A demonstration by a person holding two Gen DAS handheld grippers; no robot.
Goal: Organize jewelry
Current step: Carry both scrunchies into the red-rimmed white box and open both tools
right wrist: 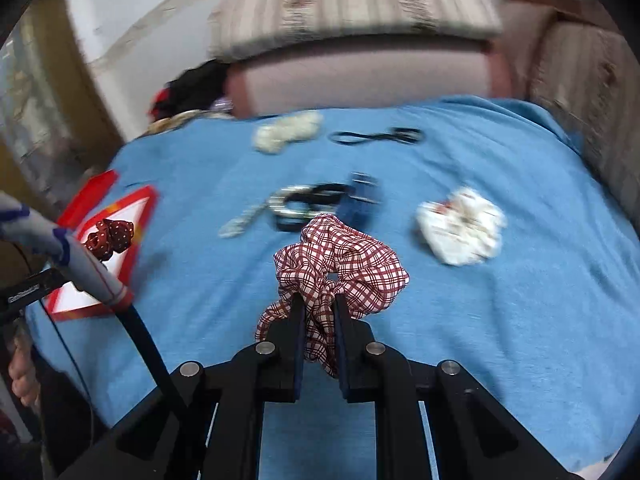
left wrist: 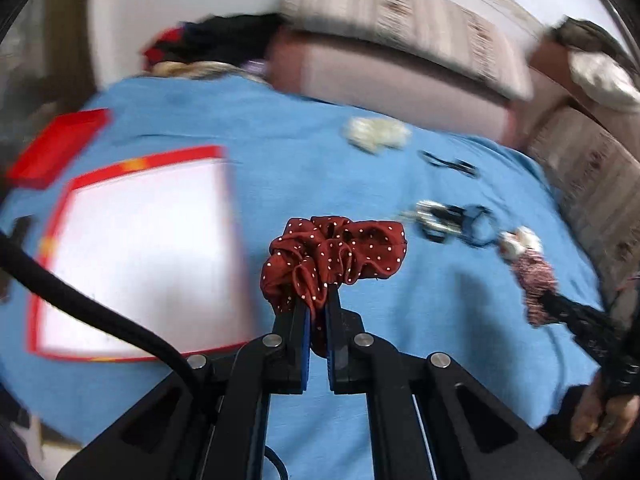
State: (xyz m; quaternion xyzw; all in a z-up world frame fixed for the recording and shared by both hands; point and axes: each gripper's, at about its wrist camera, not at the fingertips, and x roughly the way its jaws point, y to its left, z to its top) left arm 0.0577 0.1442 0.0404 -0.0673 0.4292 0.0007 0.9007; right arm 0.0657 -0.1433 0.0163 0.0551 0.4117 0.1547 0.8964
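The left gripper [left wrist: 318, 300] pinches a dark red dotted scrunchie [left wrist: 334, 258] between its jaws, above the blue cloth [left wrist: 280, 152]. An open red box [left wrist: 136, 252] with a white inside lies to the left. A cream scrunchie [left wrist: 376, 134] lies far off, blurry.

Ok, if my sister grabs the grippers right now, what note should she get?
Left hand-held gripper: shut on the dark red dotted scrunchie, held above the blue cloth, beside the red-rimmed white box.
Right hand-held gripper: shut on the red checked scrunchie, also off the cloth.
Still lying on the cloth: cream scrunchie, white patterned scrunchie, black hair tie, and a blurred pile of metal and dark pieces.
Done: two scrunchies picked up.
Left: probably put both in the box, then gather the rest. The box looks empty so far.
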